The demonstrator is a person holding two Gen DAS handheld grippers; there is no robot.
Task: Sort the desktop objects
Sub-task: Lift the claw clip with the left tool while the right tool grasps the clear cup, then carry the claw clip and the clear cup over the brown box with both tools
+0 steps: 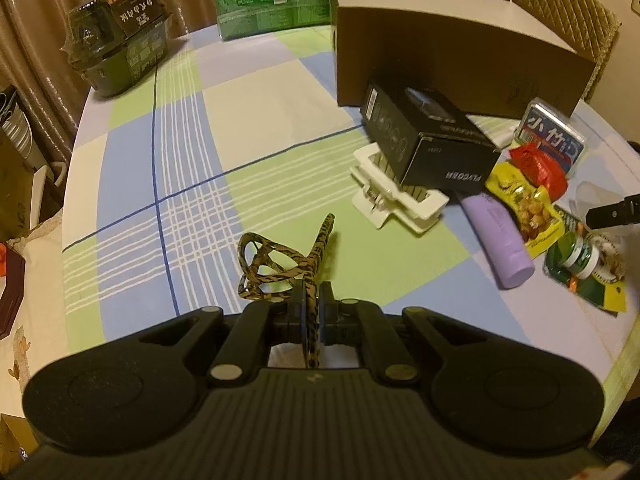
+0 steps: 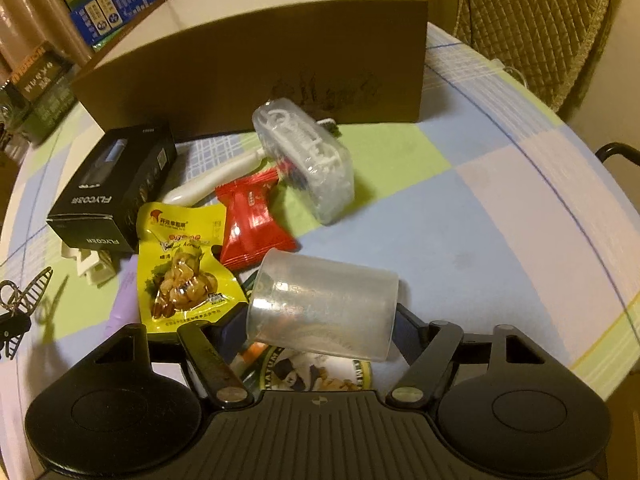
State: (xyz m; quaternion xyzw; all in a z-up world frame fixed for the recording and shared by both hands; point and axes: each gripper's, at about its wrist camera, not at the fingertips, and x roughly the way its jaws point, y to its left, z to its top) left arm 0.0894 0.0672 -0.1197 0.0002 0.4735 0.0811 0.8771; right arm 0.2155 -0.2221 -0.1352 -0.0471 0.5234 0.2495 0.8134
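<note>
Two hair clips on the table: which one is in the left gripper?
The tiger-striped clip, pinched in the left gripper. The white clip lies free on the cloth, partly under the black box.

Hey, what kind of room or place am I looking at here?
Probably a home dining area: a round table with a checked tablecloth, a quilted chair, curtains, and snack packets scattered about.
</note>
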